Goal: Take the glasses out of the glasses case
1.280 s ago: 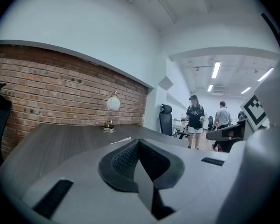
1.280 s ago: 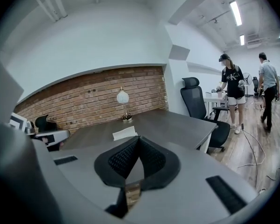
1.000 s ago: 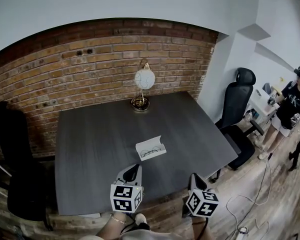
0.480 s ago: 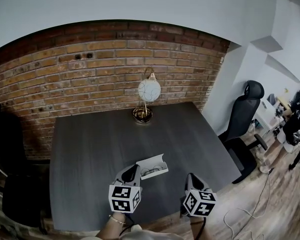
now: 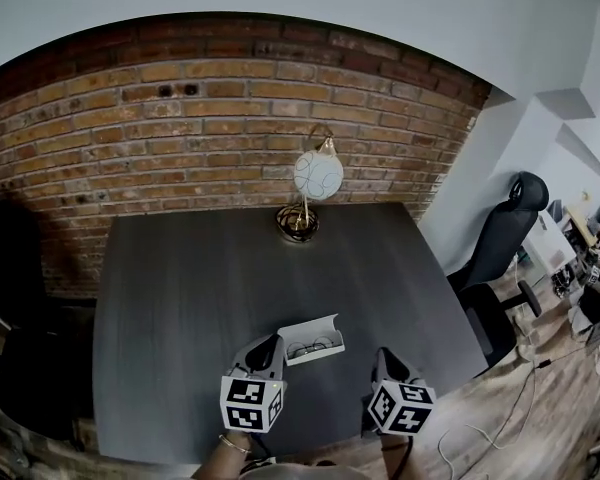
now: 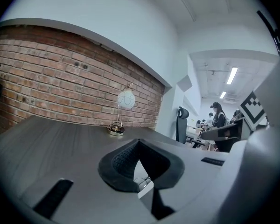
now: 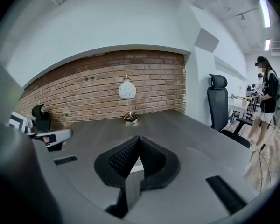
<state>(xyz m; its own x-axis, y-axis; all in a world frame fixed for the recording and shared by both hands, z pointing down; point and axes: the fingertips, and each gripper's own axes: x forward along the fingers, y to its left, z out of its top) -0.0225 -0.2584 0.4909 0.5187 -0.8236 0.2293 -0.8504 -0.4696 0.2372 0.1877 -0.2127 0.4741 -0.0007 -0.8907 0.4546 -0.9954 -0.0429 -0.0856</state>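
A white glasses case (image 5: 311, 339) lies open on the dark grey table (image 5: 180, 298), with thin-framed glasses (image 5: 314, 347) inside it. My left gripper (image 5: 270, 344) is shut and empty, its tip just short of the case's left end. In the left gripper view (image 6: 139, 142) the case (image 6: 146, 188) and the glasses (image 6: 141, 181) show below the closed jaws. My right gripper (image 5: 386, 357) is also shut and empty, to the right of the case and apart from it. From the right gripper view (image 7: 139, 138) only a white sliver of the case (image 7: 136, 167) is visible.
A brass lamp with a white globe (image 5: 317, 176) stands at the table's far edge against the brick wall (image 5: 180, 128). Black office chairs stand at the left (image 5: 10, 368) and right (image 5: 505, 258). People stand at desks (image 7: 269, 97) off to the right.
Both grippers have moved forward over the table toward the case, still shut. The case now lies just ahead of the left gripper's tip; it has not been touched.
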